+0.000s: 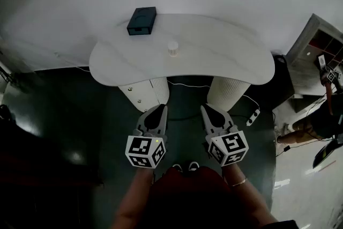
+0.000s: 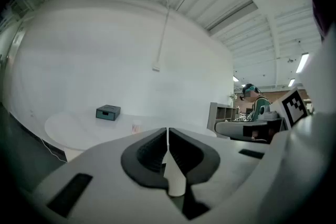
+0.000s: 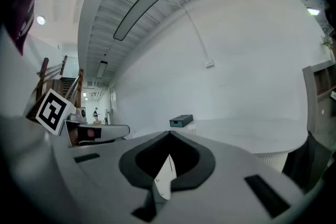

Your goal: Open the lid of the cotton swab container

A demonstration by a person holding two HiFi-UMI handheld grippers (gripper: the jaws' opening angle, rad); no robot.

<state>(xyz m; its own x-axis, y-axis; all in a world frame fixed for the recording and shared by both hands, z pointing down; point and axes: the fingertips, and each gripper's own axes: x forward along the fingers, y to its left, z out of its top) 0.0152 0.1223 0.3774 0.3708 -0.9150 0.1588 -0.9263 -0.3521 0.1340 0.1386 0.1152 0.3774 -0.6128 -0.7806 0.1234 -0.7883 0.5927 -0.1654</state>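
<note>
The left gripper [image 1: 160, 109] and the right gripper [image 1: 207, 109] share a pale grey, wedge-shaped body, with dark grey pads [image 2: 147, 157] lining the jaws. Each carries a white cube [image 1: 144, 152] printed with black square markers. A thin metal plate [image 3: 164, 178] with small screws sits behind the right jaws. The person wears dark red clothing [image 1: 187, 196], a thin bracelet [image 1: 239, 183] on the right wrist, and pale shoes [image 1: 194, 166].

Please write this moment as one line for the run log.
left tool: shut, empty | right tool: shut, empty | cotton swab container: upright on table, untouched | stage: approach not begun
</note>
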